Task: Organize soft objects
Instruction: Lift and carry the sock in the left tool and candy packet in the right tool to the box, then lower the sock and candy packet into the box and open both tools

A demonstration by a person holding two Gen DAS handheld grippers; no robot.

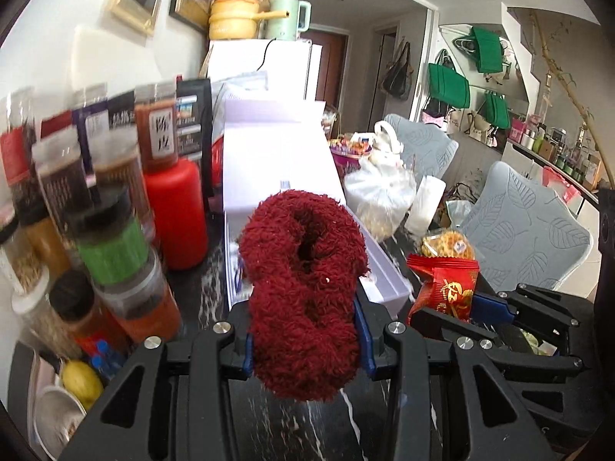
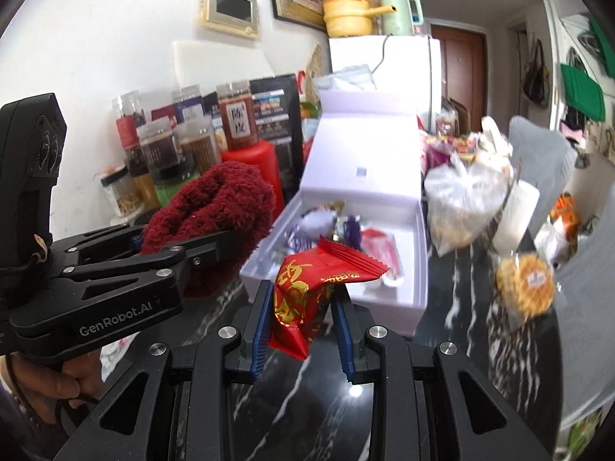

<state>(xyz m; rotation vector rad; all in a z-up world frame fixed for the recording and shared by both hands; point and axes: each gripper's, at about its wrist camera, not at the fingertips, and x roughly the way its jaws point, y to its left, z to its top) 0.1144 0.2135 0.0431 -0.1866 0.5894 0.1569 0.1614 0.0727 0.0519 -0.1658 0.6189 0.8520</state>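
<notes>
Apparently bringing both items to the open white box (image 2: 421,253) for sorting, the left gripper (image 1: 303,330) is squeezing a fuzzy dark-red sock bundle (image 1: 303,280) at moderate width above the marble tabletop (image 2: 307,395), while the right gripper (image 2: 301,326) is pinching a red snack packet (image 2: 307,288) just before the box.

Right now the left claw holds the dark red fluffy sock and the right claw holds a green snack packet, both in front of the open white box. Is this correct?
Not quite: the snack packet in the right claw is red with gold print, not green, as the right wrist view shows. The rest holds: the left claw grips the dark red fluffy sock, and the open white box lies ahead of both.
</notes>
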